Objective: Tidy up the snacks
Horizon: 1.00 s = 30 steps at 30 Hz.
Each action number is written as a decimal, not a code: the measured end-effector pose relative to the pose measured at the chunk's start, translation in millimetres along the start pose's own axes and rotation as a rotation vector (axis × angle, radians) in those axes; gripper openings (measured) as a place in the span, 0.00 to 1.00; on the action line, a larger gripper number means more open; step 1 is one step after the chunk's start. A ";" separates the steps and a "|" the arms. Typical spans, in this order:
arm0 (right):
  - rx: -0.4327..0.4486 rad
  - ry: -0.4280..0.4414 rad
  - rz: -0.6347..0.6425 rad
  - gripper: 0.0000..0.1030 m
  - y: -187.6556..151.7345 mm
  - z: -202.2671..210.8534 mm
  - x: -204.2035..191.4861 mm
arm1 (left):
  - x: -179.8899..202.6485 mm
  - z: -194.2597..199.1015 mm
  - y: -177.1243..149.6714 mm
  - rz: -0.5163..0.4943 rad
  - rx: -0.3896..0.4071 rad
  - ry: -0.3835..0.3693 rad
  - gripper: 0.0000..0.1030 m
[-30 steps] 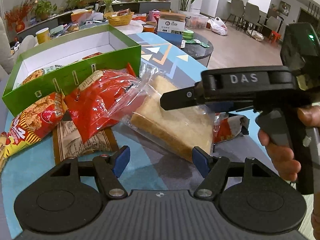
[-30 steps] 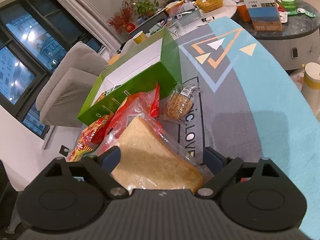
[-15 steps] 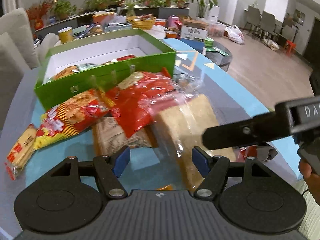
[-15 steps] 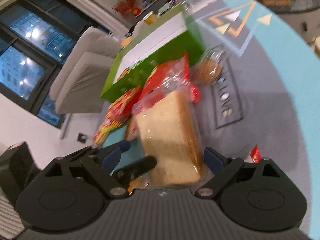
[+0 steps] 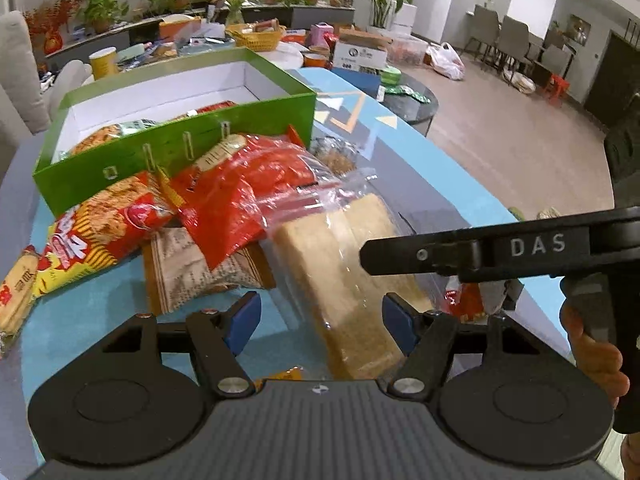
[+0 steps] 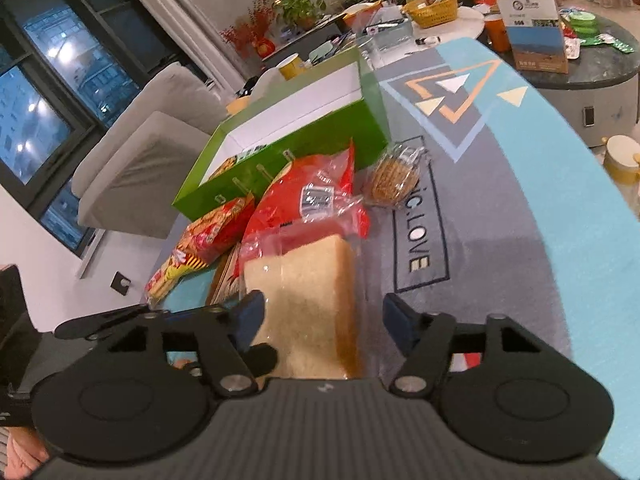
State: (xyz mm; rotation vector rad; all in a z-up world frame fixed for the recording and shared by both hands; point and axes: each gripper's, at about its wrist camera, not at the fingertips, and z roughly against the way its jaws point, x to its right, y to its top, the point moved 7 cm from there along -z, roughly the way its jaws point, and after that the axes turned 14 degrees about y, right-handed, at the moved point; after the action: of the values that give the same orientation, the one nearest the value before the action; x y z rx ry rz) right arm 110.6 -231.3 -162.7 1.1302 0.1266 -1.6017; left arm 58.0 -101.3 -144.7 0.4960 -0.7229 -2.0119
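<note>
The soft bread in its clear bag [image 6: 308, 304] is being closed on gently by the right gripper [image 6: 322, 320], not yet pinched; the left gripper [image 5: 320, 322] is closing too, still spread.

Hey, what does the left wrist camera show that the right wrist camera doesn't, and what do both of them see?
Only the left wrist view shows the dining chairs and the biscuit pack at the mat's edge. Only the right wrist view shows the night windows and the grey sofa. Both show the green box, the red bag and the bagged bread, which lies between the closing jaws of the right claw.
</note>
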 end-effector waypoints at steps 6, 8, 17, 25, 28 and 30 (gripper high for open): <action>-0.010 -0.025 -0.013 0.53 -7.3 -3.0 1.5 | 6.1 -2.0 -1.7 -0.017 -0.009 -0.041 0.47; -0.010 -0.016 -0.019 0.48 -9.7 -5.2 0.2 | 10.2 -1.3 -1.9 -0.029 0.004 -0.053 0.42; 0.099 -0.027 0.074 0.45 8.3 14.8 -32.5 | 11.7 31.0 21.2 -0.058 0.170 -0.025 0.41; 0.174 0.023 0.118 0.45 42.5 22.4 -55.5 | 2.3 54.1 54.6 -0.065 0.289 0.033 0.42; 0.185 0.042 0.122 0.45 55.6 19.2 -59.5 | -2.4 57.0 65.0 -0.058 0.314 0.054 0.42; 0.188 0.049 0.121 0.45 62.4 15.9 -60.6 | -6.1 58.0 70.4 -0.054 0.321 0.064 0.42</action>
State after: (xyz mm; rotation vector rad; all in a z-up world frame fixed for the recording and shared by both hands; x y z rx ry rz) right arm 146.8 -222.0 -82.7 1.2976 -0.0602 -1.5019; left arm 70.6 -108.0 -54.4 0.7695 -1.0089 -1.9273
